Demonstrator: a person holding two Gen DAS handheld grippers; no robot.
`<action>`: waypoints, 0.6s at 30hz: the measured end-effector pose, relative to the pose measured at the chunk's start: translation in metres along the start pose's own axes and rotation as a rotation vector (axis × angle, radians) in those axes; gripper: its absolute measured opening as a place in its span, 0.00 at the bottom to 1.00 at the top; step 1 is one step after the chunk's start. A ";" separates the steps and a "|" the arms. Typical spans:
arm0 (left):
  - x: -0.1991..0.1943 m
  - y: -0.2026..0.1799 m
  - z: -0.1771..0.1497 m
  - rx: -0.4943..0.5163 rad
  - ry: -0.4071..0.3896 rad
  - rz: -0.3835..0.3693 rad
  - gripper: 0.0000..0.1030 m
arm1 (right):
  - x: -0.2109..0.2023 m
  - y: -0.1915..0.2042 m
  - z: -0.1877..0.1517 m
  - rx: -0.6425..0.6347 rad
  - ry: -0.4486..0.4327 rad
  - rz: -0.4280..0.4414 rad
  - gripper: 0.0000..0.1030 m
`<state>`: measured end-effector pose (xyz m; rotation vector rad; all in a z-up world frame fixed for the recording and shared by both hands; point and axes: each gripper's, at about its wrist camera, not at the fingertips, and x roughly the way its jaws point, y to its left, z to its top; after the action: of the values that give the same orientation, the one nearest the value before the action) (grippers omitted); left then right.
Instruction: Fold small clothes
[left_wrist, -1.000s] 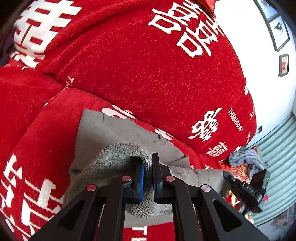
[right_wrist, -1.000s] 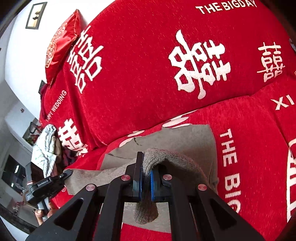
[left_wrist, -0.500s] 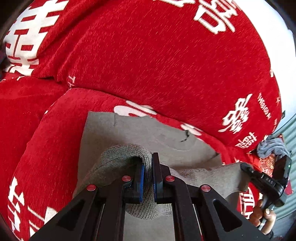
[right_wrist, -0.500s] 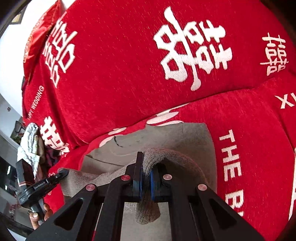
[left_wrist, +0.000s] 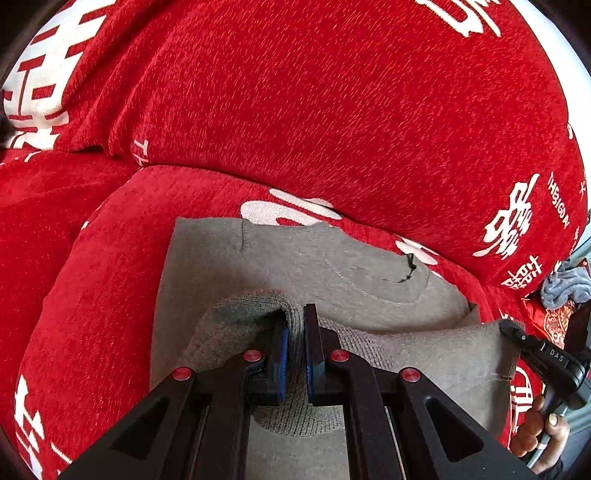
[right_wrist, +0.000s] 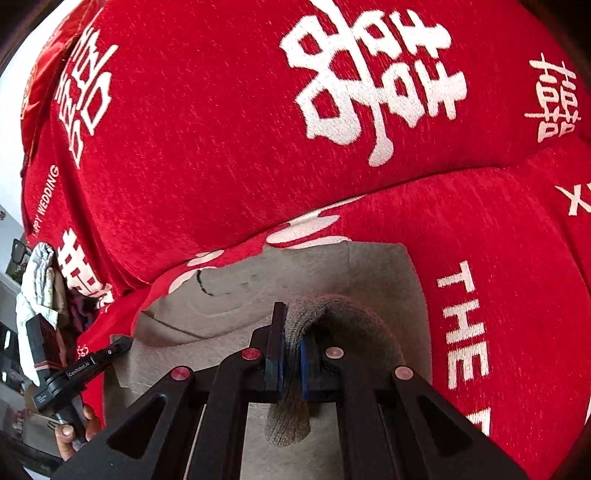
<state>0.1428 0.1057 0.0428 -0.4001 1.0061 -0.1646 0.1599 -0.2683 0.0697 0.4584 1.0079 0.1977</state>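
Clearly, both grippers are clamped on the ribbed hem of a grey sweater (left_wrist: 332, 273) that lies on the seat of a sofa (left_wrist: 332, 110) under a red cover. In the left wrist view, the left gripper (left_wrist: 294, 332) pinches the knit band between its blue pads, with the hem folded up over the sweater's body. Only this view shows the right gripper (left_wrist: 517, 334) from outside, biting the hem's far corner, with the word "DAS" on its black finger and a hand (left_wrist: 535, 432) on its handle.

The right wrist view shows the right gripper (right_wrist: 291, 343) closed on the same band, a tongue of knit hanging below the pads. It alone shows the left gripper (right_wrist: 125, 341) from outside, labelled "GenRobot.AI", and a bundle of pale cloth (right_wrist: 38, 280) at the sofa's far end. White lettering on the cover reads "THE", "HAPPY WEDDING" and large Chinese double-happiness characters; the left view shows "THE BIGDAY".
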 end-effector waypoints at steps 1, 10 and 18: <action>0.004 0.002 0.000 -0.005 0.007 0.004 0.08 | 0.002 -0.002 0.000 0.004 0.003 -0.003 0.06; 0.021 0.019 -0.003 -0.043 0.042 -0.003 0.08 | 0.023 -0.018 -0.003 0.033 0.034 -0.034 0.06; 0.027 0.024 -0.002 -0.061 0.045 -0.014 0.08 | 0.032 -0.030 -0.009 0.051 0.037 -0.068 0.06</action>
<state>0.1541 0.1186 0.0113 -0.4608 1.0552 -0.1559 0.1679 -0.2807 0.0277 0.4676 1.0656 0.1199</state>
